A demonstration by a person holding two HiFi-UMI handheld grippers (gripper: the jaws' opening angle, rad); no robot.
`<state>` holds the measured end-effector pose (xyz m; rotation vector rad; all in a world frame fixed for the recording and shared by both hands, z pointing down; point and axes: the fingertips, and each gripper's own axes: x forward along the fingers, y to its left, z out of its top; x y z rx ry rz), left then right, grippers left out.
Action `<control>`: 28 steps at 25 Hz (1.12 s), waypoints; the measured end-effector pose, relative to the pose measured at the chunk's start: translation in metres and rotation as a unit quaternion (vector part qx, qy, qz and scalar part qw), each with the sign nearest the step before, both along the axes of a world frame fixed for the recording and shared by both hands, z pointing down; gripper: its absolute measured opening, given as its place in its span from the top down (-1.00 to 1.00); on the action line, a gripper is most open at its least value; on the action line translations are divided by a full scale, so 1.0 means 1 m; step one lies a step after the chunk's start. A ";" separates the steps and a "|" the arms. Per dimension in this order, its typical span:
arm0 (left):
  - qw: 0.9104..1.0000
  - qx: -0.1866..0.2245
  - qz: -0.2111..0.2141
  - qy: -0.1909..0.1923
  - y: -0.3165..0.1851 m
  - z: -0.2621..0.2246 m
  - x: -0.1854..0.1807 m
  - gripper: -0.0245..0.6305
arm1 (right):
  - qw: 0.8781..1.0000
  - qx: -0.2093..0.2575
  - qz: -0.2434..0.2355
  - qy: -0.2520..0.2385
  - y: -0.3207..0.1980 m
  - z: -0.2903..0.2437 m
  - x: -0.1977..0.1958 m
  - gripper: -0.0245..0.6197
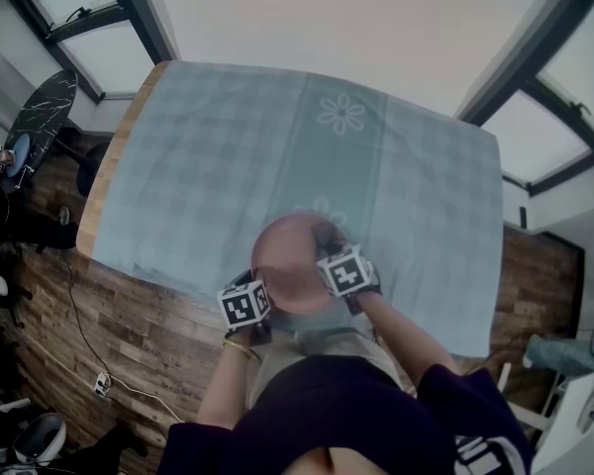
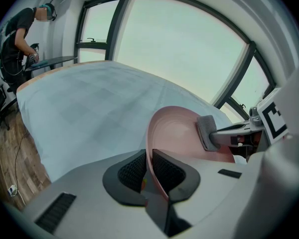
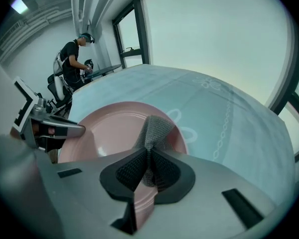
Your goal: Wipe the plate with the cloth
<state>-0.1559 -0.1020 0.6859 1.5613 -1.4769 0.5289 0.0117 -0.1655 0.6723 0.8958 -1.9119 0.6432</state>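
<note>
Shirt: dark shirt [image 1: 356, 414], sleeves to the elbows.
Wrist: thin yellow band [image 1: 236, 345], left.
Left gripper [image 2: 149, 171], right gripper [image 3: 148, 171]: grey shells, black ribbed pads [image 2: 132, 171].
Cubes [image 1: 244, 305]: white, black square markers.

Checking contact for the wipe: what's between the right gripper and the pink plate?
The grey cloth, pinched in the right gripper, over the plate; the right gripper view shows it.

Smooth pink plate [image 3: 114, 128], coarse grey woven cloth [image 3: 157, 128], matt checked tablecloth [image 1: 228, 146]
</note>
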 end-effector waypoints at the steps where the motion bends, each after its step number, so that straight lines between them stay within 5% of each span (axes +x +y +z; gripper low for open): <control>1: 1.000 0.000 0.000 0.000 0.000 0.000 0.000 0.78 | 1.000 0.001 0.001 0.010 -0.002 0.002 0.004 0.82; 13: 1.000 -0.002 -0.005 -0.002 -0.001 -0.001 -0.001 0.78 | 0.997 -0.004 -0.045 0.062 0.004 0.008 0.002 0.82; 28: 1.000 -0.004 -0.011 -0.005 -0.001 0.000 -0.001 0.78 | 0.992 -0.024 -0.122 0.033 0.032 0.003 -0.042 0.82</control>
